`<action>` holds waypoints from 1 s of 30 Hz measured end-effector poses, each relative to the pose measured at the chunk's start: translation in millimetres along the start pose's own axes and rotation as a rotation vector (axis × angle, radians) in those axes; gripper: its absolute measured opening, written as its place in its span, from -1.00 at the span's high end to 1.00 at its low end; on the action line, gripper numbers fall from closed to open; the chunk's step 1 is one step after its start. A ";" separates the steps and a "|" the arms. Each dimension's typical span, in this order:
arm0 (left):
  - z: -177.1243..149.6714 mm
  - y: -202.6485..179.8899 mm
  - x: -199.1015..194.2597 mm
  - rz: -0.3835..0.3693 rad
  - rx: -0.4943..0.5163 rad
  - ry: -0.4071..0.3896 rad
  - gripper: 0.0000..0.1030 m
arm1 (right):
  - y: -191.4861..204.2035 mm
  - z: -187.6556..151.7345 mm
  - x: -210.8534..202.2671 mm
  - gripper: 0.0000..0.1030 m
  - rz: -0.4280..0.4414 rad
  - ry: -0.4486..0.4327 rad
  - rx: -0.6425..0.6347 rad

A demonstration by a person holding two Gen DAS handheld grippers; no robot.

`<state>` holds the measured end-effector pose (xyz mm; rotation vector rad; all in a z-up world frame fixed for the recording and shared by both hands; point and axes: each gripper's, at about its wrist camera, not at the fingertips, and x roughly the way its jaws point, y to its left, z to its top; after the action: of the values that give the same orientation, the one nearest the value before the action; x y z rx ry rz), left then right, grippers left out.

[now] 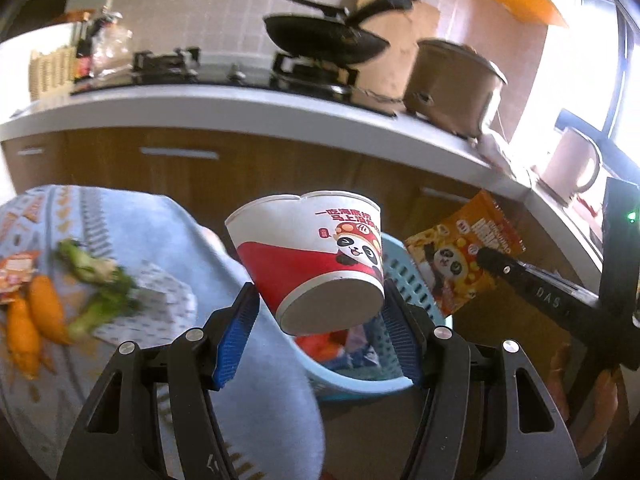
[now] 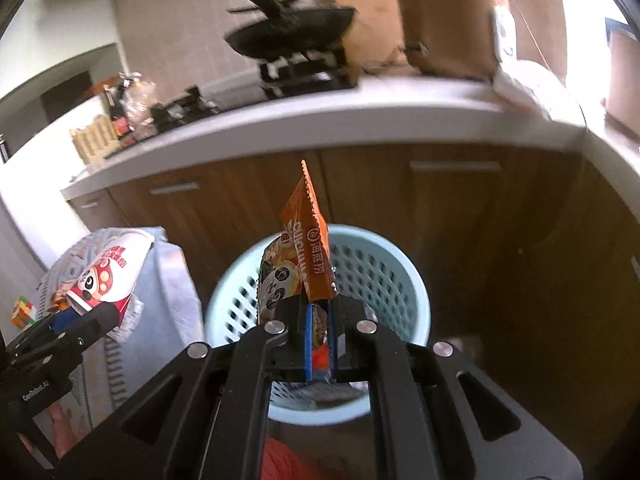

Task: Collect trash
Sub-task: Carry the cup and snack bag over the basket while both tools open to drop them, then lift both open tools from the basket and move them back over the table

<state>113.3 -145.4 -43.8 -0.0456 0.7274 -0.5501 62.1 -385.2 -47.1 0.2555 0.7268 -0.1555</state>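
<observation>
**Trash Items Held at the Waste Basket**

The paper noodle cup (image 1: 316,258) sits between the blue-padded fingers (image 1: 236,336) of the left gripper (image 1: 320,332). The fingers are spread wide. The right pad appears to touch the cup's base edge; the left pad stands just clear of the wall, so a firm grip cannot be confirmed. The cup is tilted: its flat base faces the camera toward 6 o'clock, its open mouth points away toward 12 o'clock, and its long axis runs roughly along the fingers. In the right wrist view the same cup (image 2: 106,276) appears at 9 o'clock, over the table edge.

The orange snack wrapper (image 2: 306,256) is pinched between the fingers of the right gripper (image 2: 320,344), which are pressed together on its lower end. The wrapper stands upright, long axis vertical, its serrated edge pointing to 12 o'clock. In the left wrist view the wrapper (image 1: 460,256) lies at 3 o'clock from the cup.

The light blue perforated waste basket (image 2: 400,280) stands directly beneath the wrapper and holds some trash. In the left wrist view the basket (image 1: 412,284) is partly hidden behind the cup and the right finger.

At 9 o'clock a table under a blue patterned cloth (image 1: 152,224) carries broccoli (image 1: 100,280), carrots (image 1: 36,320) and a patterned paper sheet (image 1: 160,304). At 12 o'clock a white countertop (image 1: 240,108) bears a black pan (image 1: 324,38) on a gas stove and a brown pot (image 1: 452,84).
</observation>
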 end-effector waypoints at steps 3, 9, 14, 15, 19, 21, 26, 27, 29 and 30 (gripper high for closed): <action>-3.7 -7.7 14.3 -0.008 0.010 0.037 -0.17 | -9.8 -5.1 12.9 0.92 -0.025 0.052 0.019; -12.7 -17.4 42.5 -0.014 0.025 0.110 -0.17 | -18.9 -16.6 32.2 0.92 -0.045 0.119 0.033; -17.0 -22.4 54.7 -0.014 0.039 0.139 -0.18 | -21.5 -20.8 39.6 0.91 -0.050 0.141 0.038; -18.4 -23.3 56.7 -0.014 0.046 0.144 -0.18 | -21.6 -21.5 40.9 0.90 -0.051 0.146 0.039; -19.8 -24.3 61.3 -0.012 0.051 0.153 -0.29 | -21.9 -23.8 47.2 0.73 -0.052 0.167 0.044; -20.8 -22.0 61.5 -0.009 0.048 0.153 -0.29 | -21.2 -25.1 48.4 0.59 -0.055 0.169 0.040; -21.3 -14.0 58.4 -0.005 0.023 0.151 -0.29 | -16.9 -25.1 43.9 0.21 -0.052 0.146 0.033; -20.9 -12.8 57.2 -0.004 0.018 0.149 -0.29 | -16.4 -24.7 42.8 0.14 -0.052 0.140 0.032; -21.1 -9.3 53.1 -0.003 0.008 0.141 -0.30 | -13.8 -23.7 41.1 0.14 -0.044 0.134 0.027; -21.1 -7.1 50.6 -0.001 0.004 0.135 -0.30 | -12.3 -23.6 40.4 0.14 -0.041 0.132 0.025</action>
<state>127.5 -173.2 -89.4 -0.0051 0.8573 -0.5594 74.1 -392.4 -93.4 0.2762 0.8620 -0.1884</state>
